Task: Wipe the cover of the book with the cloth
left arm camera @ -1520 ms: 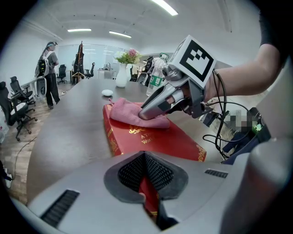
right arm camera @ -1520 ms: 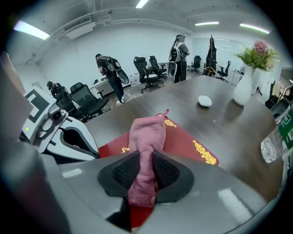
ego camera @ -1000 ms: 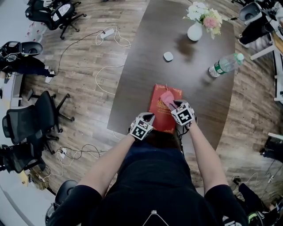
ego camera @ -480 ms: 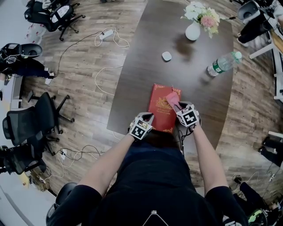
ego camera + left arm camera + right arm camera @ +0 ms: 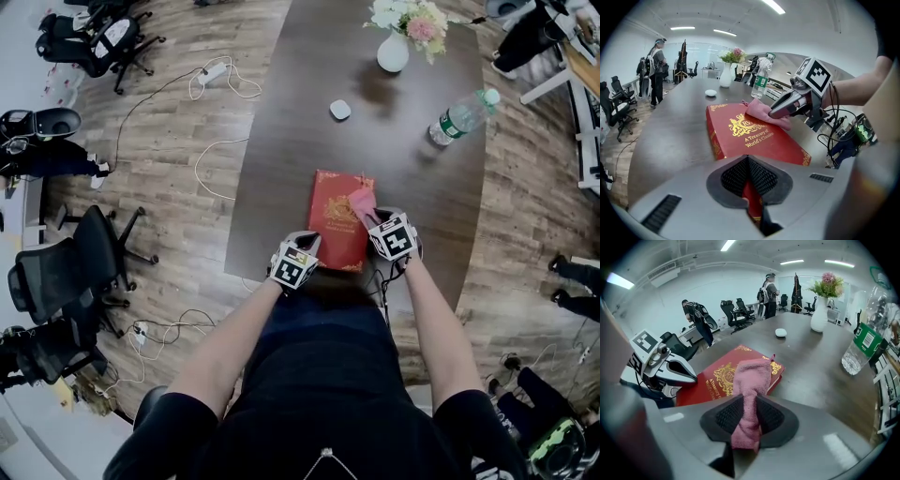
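Observation:
A red hardback book (image 5: 339, 218) with gold lettering lies flat at the near edge of the dark table (image 5: 309, 112). My left gripper (image 5: 305, 253) is shut on the book's near edge (image 5: 752, 206). A pink cloth (image 5: 361, 203) is pinched in my right gripper (image 5: 375, 222), which is shut on it. The cloth's free end (image 5: 751, 373) rests on the right side of the cover (image 5: 717, 376). In the left gripper view the cloth (image 5: 761, 111) lies over the far right part of the book (image 5: 750, 133).
Farther along the table lie a small white puck (image 5: 339, 110), a white vase of flowers (image 5: 394, 47) and a plastic water bottle (image 5: 459, 117) on its side. Office chairs (image 5: 80, 262) and cables (image 5: 220, 155) are on the wooden floor to the left.
My right gripper has slid the pink cloth across the cover, first right, then back toward me along the right side. The left gripper stays clamped on the near edge.

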Demonstrator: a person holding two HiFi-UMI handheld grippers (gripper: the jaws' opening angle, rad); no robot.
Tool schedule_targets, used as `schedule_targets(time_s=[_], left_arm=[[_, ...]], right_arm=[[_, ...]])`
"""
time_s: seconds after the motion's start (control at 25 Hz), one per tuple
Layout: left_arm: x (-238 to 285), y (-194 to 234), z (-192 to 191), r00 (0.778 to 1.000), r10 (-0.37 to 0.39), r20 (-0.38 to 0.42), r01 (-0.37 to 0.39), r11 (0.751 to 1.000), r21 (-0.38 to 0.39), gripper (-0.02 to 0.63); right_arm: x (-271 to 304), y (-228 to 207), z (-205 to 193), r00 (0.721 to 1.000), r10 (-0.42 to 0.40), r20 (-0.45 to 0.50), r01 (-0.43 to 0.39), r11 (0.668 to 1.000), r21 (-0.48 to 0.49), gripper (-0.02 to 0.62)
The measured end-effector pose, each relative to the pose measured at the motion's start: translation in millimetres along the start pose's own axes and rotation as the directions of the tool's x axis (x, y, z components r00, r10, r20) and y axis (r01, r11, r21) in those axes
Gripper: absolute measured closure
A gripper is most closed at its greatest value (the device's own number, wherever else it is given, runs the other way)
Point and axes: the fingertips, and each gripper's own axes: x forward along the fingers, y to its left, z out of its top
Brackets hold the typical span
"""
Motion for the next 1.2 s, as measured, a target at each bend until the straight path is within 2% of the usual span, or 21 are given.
schedule_targets(time_s=[0.36, 0.72, 0.92, 1.2], left_arm=[[2, 1, -3, 0.999, -0.046, -0.008, 0.047, 0.998, 0.042, 0.611], [6, -5, -7, 0.989, -0.145, -0.033, 0.147, 0.986, 0.081, 0.611], [8, -6, -7, 0.983, -0.185, -0.016, 0.186, 0.978, 0.099, 0.611], [12, -6, -7, 0.974, -0.228, 0.0, 0.227, 0.968, 0.108, 0.611]], right_arm=[[-5, 13, -13, 0.999, -0.036, -0.034, 0.037, 0.999, 0.038, 0.502], [-3, 13, -10, 0.991, -0.12, -0.067, 0.123, 0.991, 0.049, 0.502], [3, 22, -5, 0.991, -0.121, -0.065, 0.122, 0.992, 0.018, 0.502], [17, 44, 9, 0.995, -0.079, -0.068, 0.078, 0.997, -0.016, 0.502]])
